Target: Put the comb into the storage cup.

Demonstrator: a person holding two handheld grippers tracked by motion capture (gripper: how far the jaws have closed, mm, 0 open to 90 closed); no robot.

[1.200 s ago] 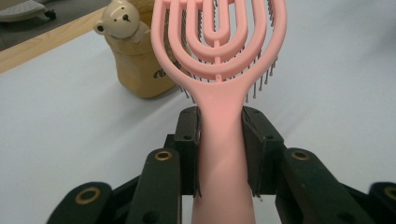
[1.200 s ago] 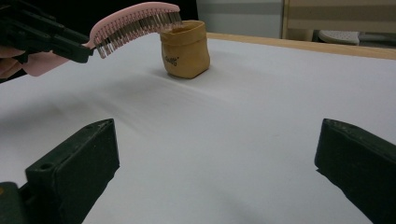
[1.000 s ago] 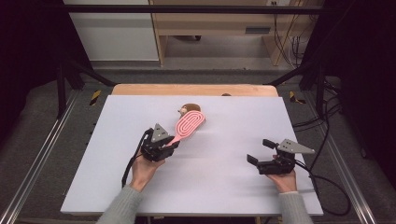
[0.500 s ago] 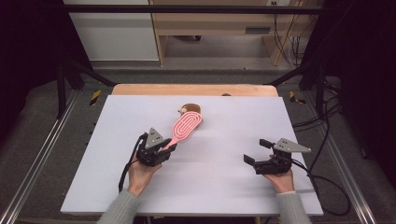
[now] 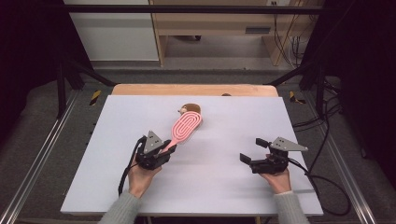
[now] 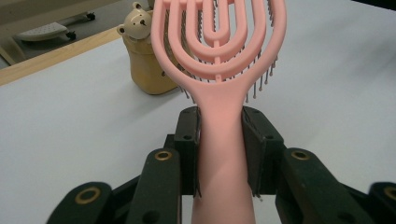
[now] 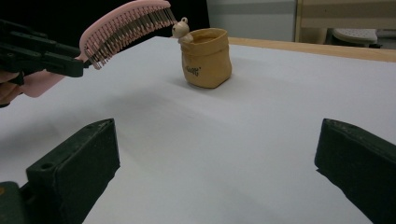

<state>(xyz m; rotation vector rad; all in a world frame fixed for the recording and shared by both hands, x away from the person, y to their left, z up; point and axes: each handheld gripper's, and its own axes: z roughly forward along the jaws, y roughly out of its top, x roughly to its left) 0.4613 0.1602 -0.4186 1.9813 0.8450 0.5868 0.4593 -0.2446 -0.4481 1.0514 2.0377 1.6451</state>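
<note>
A pink vented hairbrush (image 5: pixel 185 126) is held off the white table (image 5: pixel 233 112), bristles down, its head pointing toward the far side. My left gripper (image 5: pixel 169 149) is shut on the hairbrush's handle (image 6: pixel 220 140), one jaw on each side. Just beyond the brush head stands a small tan pouch with a bear figure (image 5: pixel 190 109), upright on the table (image 7: pixel 208 56). My right gripper (image 5: pixel 252 151) rests low at the right front with its jaws wide apart and nothing between them. The brush (image 7: pixel 126 25) and the left gripper (image 7: pixel 79 65) show at the upper left of the right gripper view.
A wooden strip (image 5: pixel 187 89) runs along the table's far edge. Cables (image 5: pixel 327 177) trail off the right side. Beyond the table stand a wooden bench and a white cabinet (image 5: pixel 116 37) on the floor.
My left gripper has drawn back toward the near edge with the hairbrush in it. My right gripper has shifted slightly left and nearer.
</note>
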